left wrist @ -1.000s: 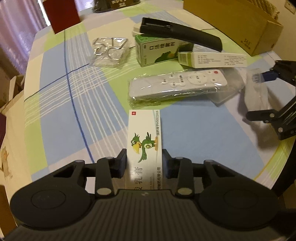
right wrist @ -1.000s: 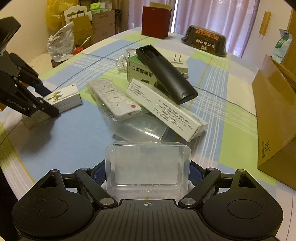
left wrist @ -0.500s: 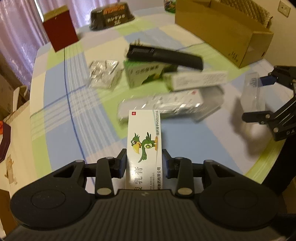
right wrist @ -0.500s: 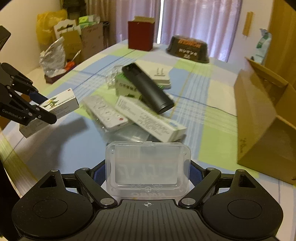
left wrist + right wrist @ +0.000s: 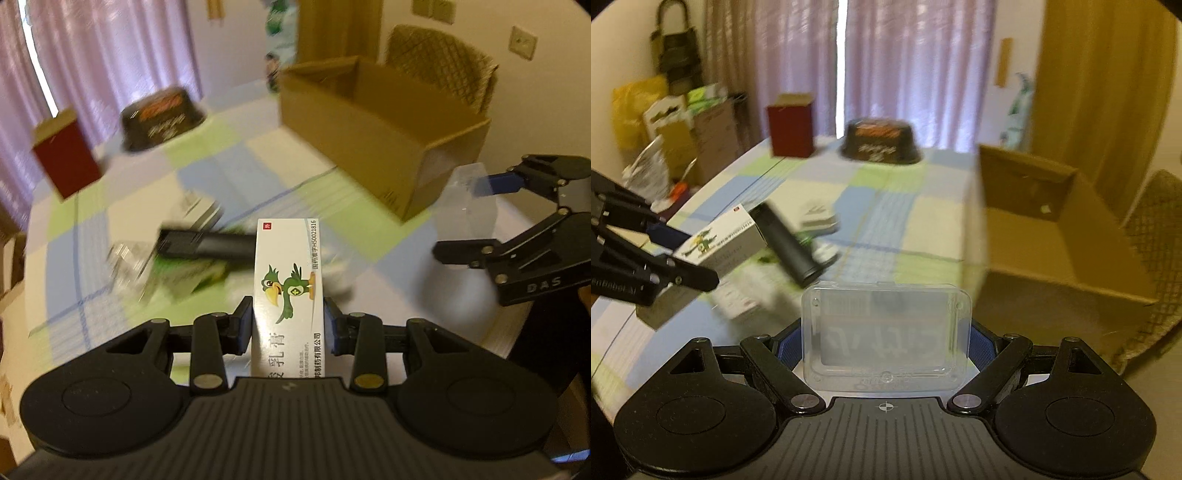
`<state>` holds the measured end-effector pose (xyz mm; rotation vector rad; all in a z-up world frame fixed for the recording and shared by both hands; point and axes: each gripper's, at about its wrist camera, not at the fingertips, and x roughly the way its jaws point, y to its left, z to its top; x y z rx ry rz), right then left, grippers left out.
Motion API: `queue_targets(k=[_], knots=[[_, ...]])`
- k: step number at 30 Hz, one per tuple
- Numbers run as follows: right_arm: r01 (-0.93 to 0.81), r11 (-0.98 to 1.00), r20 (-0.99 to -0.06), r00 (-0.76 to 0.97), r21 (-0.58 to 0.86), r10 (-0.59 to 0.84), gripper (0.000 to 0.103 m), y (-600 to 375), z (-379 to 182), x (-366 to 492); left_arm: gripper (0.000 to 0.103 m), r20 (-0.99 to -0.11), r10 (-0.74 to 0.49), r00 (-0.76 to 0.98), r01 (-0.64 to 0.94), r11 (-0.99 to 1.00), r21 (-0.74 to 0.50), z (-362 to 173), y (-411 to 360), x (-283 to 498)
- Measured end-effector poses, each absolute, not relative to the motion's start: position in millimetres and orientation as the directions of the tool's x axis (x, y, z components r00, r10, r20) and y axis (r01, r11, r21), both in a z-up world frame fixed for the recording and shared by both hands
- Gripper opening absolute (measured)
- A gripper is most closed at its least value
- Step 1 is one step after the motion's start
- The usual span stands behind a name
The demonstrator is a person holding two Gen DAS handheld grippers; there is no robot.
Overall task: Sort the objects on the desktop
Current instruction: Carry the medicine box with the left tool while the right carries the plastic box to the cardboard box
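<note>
Left claw (image 5: 288, 321) clamps ointment box (image 5: 288, 280); right claw (image 5: 886, 343) clamps clear case (image 5: 886, 332).

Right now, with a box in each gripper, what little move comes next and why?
Probably carry both on toward the open cardboard box: the left gripper grips the parrot ointment box, the right gripper grips the clear plastic case, both lifted, neither over the opening yet.

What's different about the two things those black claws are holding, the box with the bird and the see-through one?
The bird box is white, printed card you cannot see through; the plastic case is clear and unprinted. The bird box is long and narrow, pointing forward from the left gripper; the plastic case sits broad and squarish in the right gripper. Both are clamped by their sides, off the table.
</note>
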<state>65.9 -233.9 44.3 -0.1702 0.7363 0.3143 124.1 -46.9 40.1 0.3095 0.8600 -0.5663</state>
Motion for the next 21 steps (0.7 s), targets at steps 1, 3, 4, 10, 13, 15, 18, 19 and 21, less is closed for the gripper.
queue_targets(k=[1, 3, 4, 10, 13, 15, 18, 19, 21], knots=[[-0.324, 0.945, -0.675, 0.707, -0.044, 0.211, 0.086, -240.9, 49.4, 67.8, 0.033, -0.776, -0.356, 0.521, 0.593, 0.805, 0.028, 44.2, -56.3, 125.8], [-0.294, 0.955, -0.661, 0.726, -0.048, 0.19, 0.086, -255.2, 59.8, 71.7, 0.033, -0.762, -0.381, 0.523, 0.61, 0.792, 0.023, 51.8, -75.9, 131.0], [-0.278, 0.959, -0.653, 0.736, -0.051, 0.178, 0.086, -262.9, 65.1, 73.7, 0.033, -0.755, -0.394, 0.524, 0.62, 0.784, 0.021, 55.7, -86.2, 133.9], [-0.189, 0.979, -0.612, 0.784, -0.072, 0.106, 0.086, -310.7, 92.5, 95.1, 0.033, -0.72, -0.461, 0.518, 0.674, 0.739, 0.012, 74.5, -146.2, 158.8], [-0.148, 0.985, -0.598, 0.798, -0.083, 0.07, 0.086, -332.8, 101.7, 108.5, 0.033, -0.706, -0.487, 0.514, 0.69, 0.724, 0.003, 80.3, -172.9, 173.4], [-0.129, 0.988, -0.592, 0.804, -0.088, 0.052, 0.086, -345.7, 105.3, 116.7, 0.033, -0.699, -0.502, 0.509, 0.698, 0.716, -0.006, 81.8, -189.5, 184.0], [-0.105, 0.989, -0.587, 0.809, -0.1, 0.026, 0.086, -360.9, 109.3, 131.9, 0.033, -0.693, -0.519, 0.501, 0.709, 0.705, -0.015, 82.2, -212.2, 198.3], [-0.099, 0.99, -0.587, 0.81, -0.102, 0.021, 0.086, -365.2, 109.5, 136.6, 0.033, -0.692, -0.523, 0.498, 0.714, 0.7, -0.015, 81.0, -220.1, 203.5], [-0.09, 0.99, -0.586, 0.81, -0.105, 0.012, 0.086, -373.2, 109.4, 145.7, 0.033, -0.692, -0.528, 0.491, 0.723, 0.691, -0.014, 78.7, -233.4, 212.4]])
